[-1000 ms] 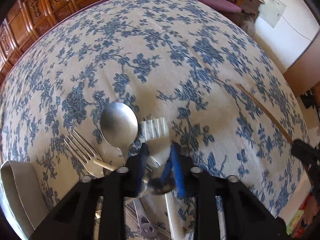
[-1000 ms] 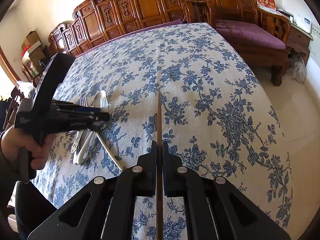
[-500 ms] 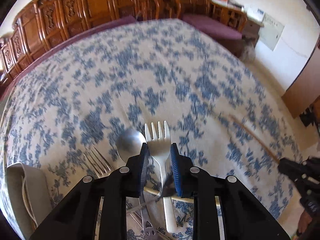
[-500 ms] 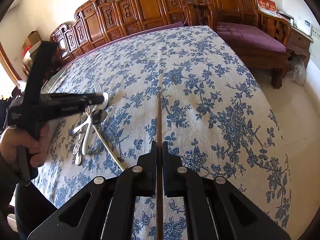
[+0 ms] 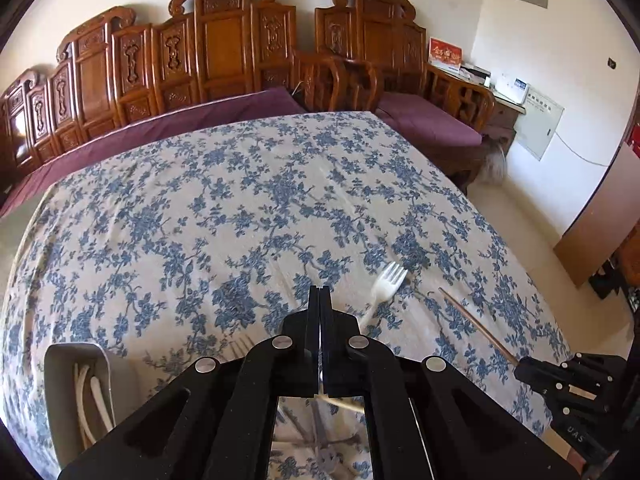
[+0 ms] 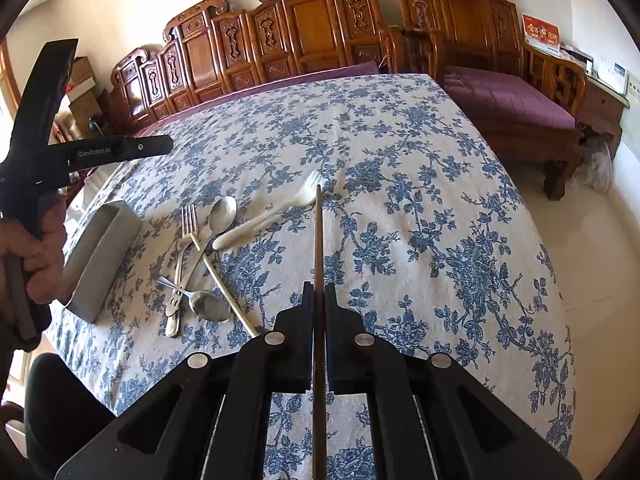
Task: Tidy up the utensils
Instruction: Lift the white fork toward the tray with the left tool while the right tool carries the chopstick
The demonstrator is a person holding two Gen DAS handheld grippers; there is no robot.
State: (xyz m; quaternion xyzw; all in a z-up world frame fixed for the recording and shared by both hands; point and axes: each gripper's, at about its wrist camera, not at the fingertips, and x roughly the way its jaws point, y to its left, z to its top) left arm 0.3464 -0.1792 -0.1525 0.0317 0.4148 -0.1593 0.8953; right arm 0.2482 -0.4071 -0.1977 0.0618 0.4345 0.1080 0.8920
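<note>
My right gripper is shut on a brown chopstick that points forward over the table; the chopstick also shows in the left wrist view. My left gripper is shut and empty, raised above the table; in the right wrist view it hovers at the left. A white plastic fork lies on the cloth, also seen in the left wrist view. Beside it lie a metal fork, two metal spoons and a pale chopstick. A grey holder holds white utensils.
The table wears a blue floral cloth. Carved wooden benches with purple cushions stand behind and to the right. The grey holder sits near the table's left edge. The floor drops off at right.
My left gripper has let go of the white fork, shut, and risen away from the utensil pile. The white fork now lies on the cloth. My right gripper still holds the chopstick.
</note>
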